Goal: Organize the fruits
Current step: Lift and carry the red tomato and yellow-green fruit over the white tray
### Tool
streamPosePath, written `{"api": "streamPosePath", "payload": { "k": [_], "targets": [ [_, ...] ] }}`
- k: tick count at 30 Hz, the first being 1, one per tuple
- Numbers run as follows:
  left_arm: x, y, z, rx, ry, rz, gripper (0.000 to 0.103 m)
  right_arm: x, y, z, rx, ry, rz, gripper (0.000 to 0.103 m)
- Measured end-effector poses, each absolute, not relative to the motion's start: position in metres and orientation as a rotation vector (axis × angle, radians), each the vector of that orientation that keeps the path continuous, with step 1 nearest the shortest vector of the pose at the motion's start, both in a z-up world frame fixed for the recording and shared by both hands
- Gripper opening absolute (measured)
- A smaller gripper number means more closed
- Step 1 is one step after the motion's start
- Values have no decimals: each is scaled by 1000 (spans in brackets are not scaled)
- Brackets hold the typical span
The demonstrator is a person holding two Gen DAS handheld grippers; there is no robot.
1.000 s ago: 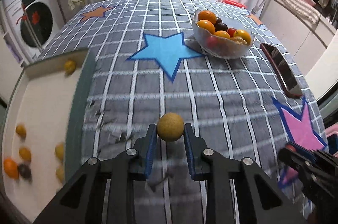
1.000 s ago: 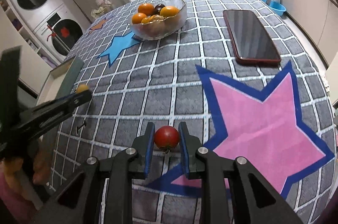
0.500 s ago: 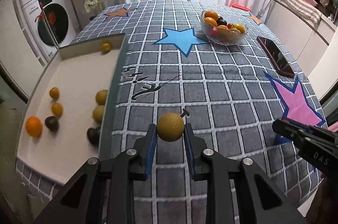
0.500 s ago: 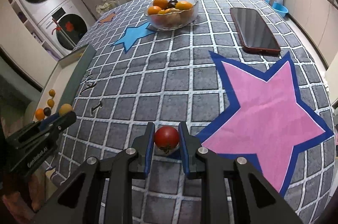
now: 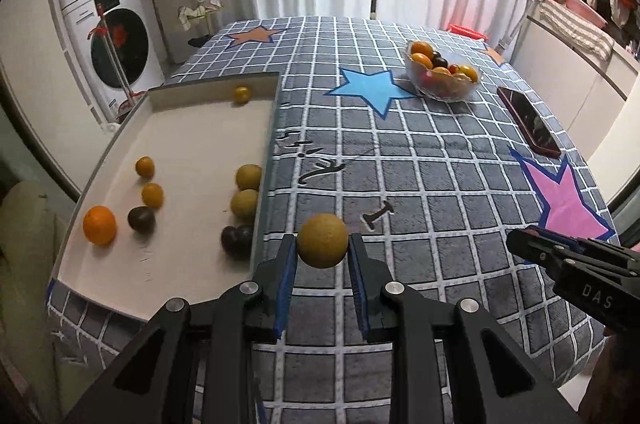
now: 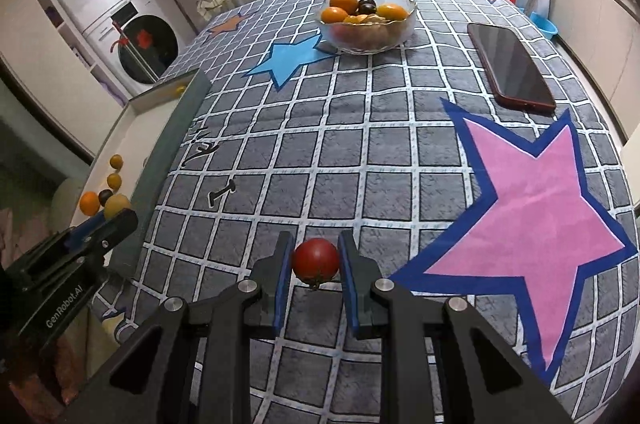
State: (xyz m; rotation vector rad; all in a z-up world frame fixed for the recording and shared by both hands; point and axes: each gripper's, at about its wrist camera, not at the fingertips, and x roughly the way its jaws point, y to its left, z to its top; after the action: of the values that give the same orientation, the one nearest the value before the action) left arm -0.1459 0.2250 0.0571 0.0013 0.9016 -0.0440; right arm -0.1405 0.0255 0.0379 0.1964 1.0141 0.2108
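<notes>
Left wrist view shows the left gripper point(image 5: 322, 270) clenched on a yellow-green fruit point(image 5: 322, 241), held above the checked tabletop point(image 5: 420, 184) just beside the near right wall of the white tray point(image 5: 192, 128). That tray already holds an orange point(image 5: 99, 231), two small yellow fruits, two yellow-green ones against the right wall, dark plums and one yellow fruit at the far end. Right wrist view shows the right gripper point(image 6: 316, 266) grasping a red tomato point(image 6: 315, 261) over the cloth near the pink star point(image 6: 544, 208), well apart from the tray. The glass bowl point(image 5: 442, 80) with the remaining fruit stands far across the tabletop, near a phone point(image 5: 528, 122). The step in hand looks like carrying both pieces to the tray. To do it well, the left fingers should clear the tray wall before lowering, aim for a bare patch beside the matching yellow-green pair, and release low so the round fruit does not roll. The right hand should wait its turn so the two tools do not collide.
</notes>
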Motion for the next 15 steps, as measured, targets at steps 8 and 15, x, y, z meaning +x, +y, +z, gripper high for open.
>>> {"api": "streamPosePath", "payload": {
  "k": [8, 15],
  "targets": [
    [-150, 241, 58, -34, 889, -25, 27, -146, 21, 34, 176, 1009, 179, 25],
    [-151, 241, 56, -33, 886, -26, 27, -152, 17, 23, 177, 1037, 165, 25]
  ]
}}
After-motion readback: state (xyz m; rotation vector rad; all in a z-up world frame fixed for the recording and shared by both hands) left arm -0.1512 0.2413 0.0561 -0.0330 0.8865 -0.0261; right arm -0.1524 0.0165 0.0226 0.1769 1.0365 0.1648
